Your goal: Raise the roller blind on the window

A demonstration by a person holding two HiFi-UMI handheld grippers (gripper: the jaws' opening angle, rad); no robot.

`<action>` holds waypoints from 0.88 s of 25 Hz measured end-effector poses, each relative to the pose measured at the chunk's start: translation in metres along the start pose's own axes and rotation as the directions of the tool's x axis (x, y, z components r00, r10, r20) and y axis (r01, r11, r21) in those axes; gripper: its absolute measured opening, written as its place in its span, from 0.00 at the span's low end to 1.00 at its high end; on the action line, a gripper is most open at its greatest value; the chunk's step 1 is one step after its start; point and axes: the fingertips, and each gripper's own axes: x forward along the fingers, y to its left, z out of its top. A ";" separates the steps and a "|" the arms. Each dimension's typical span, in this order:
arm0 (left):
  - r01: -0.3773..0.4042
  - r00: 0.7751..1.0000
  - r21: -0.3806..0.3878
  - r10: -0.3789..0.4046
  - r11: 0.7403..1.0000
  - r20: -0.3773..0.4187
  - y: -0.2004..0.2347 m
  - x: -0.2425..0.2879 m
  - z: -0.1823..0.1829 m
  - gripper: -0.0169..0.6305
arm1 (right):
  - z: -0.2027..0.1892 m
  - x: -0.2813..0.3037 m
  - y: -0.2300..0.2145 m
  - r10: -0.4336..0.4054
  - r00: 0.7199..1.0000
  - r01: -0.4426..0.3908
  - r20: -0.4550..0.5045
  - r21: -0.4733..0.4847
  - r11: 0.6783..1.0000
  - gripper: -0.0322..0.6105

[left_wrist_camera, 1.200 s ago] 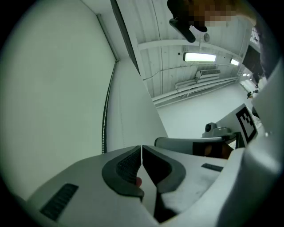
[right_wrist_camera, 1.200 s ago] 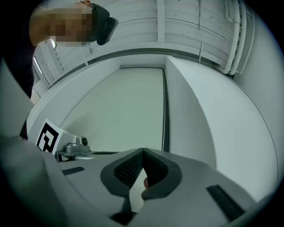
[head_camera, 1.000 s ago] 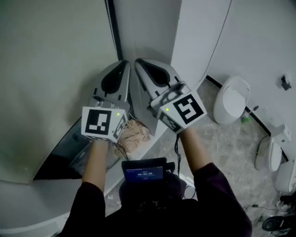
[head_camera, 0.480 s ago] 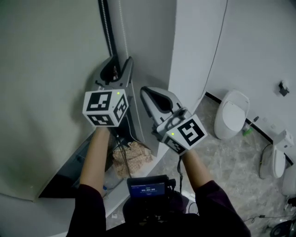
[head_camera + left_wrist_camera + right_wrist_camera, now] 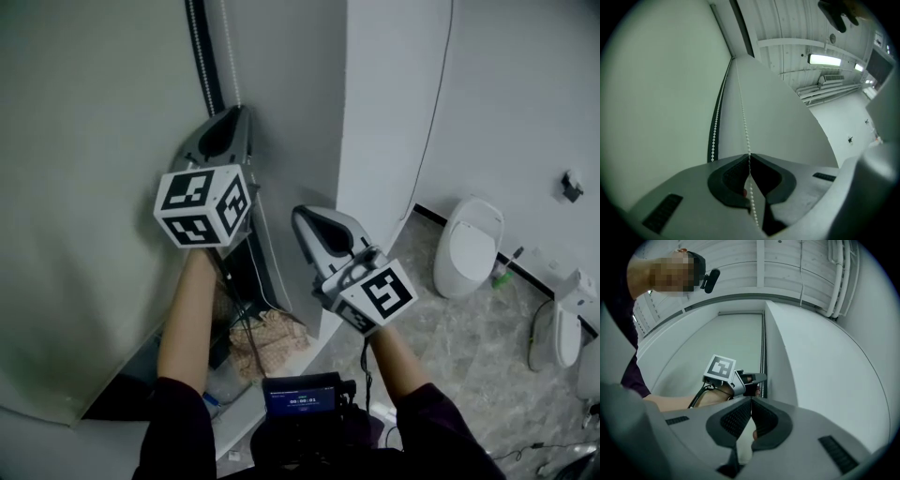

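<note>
Though dim, pale blind (image 5: 84, 187), marbled floor (image 5: 469, 356).

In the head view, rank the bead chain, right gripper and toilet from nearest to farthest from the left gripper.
1. bead chain: pinched by the left gripper, jaws just closed.
2. right gripper: lower right.
3. toilet: floor, far right.

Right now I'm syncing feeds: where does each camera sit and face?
Head view: on the head, facing down at both forearms, left claw, right claw, blind.
Left gripper view: on the left claw, facing up the bead chain its jaws just closed on.
Right gripper view: on the right claw, jaws together, facing the left claw.
Shared: head and right gripper views both show the left claw.
</note>
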 end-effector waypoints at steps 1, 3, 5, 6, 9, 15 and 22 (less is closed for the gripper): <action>-0.009 1.000 0.016 0.009 1.000 0.007 0.000 -0.001 -0.001 0.06 | 0.000 0.002 -0.001 0.000 1.000 0.000 0.007 -0.003 1.000 0.06; -0.014 1.000 0.036 0.013 0.999 0.013 0.003 0.000 -0.005 0.05 | 0.001 0.009 -0.002 0.005 1.000 -0.005 0.020 -0.009 1.000 0.06; -0.010 1.000 0.037 0.010 0.999 0.024 0.003 -0.002 -0.009 0.05 | 0.005 0.015 -0.002 0.005 1.000 -0.005 0.025 -0.016 1.000 0.06; -0.014 0.999 0.033 0.012 0.999 0.043 0.003 -0.008 -0.009 0.05 | 0.009 0.016 -0.001 0.003 1.000 -0.002 0.030 -0.026 1.000 0.06; -0.033 0.993 0.047 0.027 0.998 0.119 -0.005 -0.041 0.000 0.05 | 0.022 0.019 0.004 -0.009 0.999 0.010 0.034 -0.030 1.000 0.06; -0.012 0.987 0.102 -0.005 0.995 0.158 -0.011 -0.086 0.011 0.05 | 0.060 0.063 0.009 0.053 0.997 -0.054 0.053 0.026 0.998 0.06; 0.108 0.987 0.048 -0.112 0.993 0.114 -0.038 -0.146 -0.026 0.05 | 0.136 0.110 0.042 0.125 0.988 -0.133 0.095 0.083 0.988 0.18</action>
